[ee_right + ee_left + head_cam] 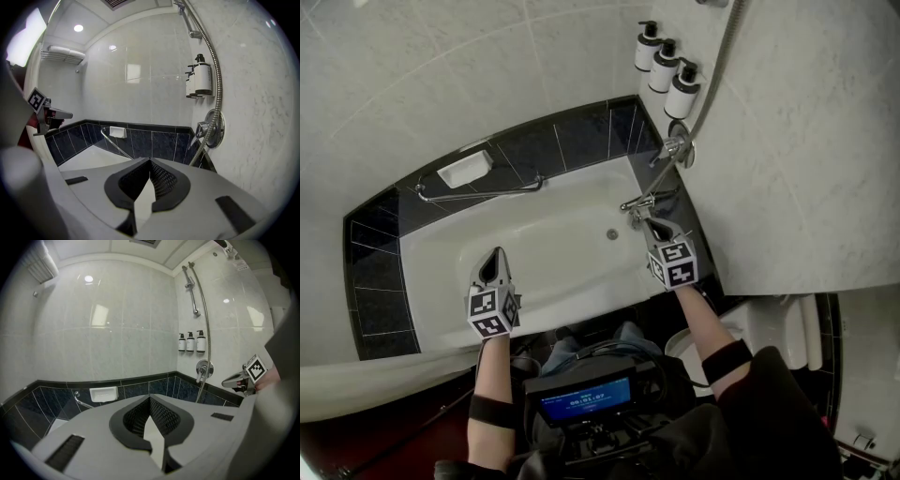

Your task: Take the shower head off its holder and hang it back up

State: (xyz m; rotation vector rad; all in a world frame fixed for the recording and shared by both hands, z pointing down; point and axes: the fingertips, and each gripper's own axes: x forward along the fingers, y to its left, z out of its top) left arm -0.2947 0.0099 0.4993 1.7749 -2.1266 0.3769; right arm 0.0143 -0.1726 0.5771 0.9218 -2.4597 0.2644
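Room: pale tiled bathroom walls, with a band of dark blue tiles round a white bathtub.
Far wall: a white soap dish sits on the dark band, with a chrome grab bar just below it.
Right wall: three pump bottles hang in a row above a round mixer valve. A spout reaches out over the tub's end.
Hose: a metal hose climbs from the valve up the right wall.
Shower head: high on the right wall at the hose's upper end, beside the rail. It is barely shown at the picture's top edge and is well apart from both grippers.
Left hand-held gripper: jaws pressed together with nothing between them, held over the tub's near side.
Right hand-held gripper: jaws closed and empty, pointing toward the tub's tap end, near the spout.
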